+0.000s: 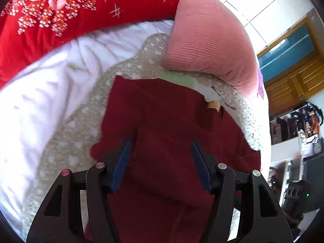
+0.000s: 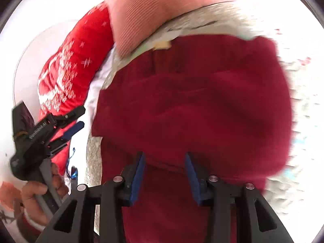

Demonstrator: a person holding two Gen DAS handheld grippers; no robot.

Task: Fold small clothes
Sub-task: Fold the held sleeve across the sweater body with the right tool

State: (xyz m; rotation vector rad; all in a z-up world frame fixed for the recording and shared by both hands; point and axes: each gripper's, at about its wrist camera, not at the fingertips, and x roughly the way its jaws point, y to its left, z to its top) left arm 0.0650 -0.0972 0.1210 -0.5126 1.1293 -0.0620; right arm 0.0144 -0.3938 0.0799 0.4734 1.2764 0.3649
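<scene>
A dark red garment [image 1: 162,121] lies partly folded on a beige patterned bed cover [image 1: 66,133], with a small yellow label [image 1: 213,104] near its far edge. My left gripper [image 1: 160,147] hovers over the garment with its jaws open and nothing between its blue pads [image 1: 121,166]. In the right wrist view the same garment [image 2: 192,101] fills the middle, blurred. My right gripper [image 2: 164,158] is open just above it. The left gripper [image 2: 66,125] also shows there at the left, open, held by a hand.
A pink ribbed pillow [image 1: 206,40] lies beyond the garment. A red floral quilt [image 1: 60,10] is bunched at the far left, on a white sheet [image 1: 40,93]. Wooden cabinets [image 1: 293,77] and cluttered furniture stand past the bed's right edge.
</scene>
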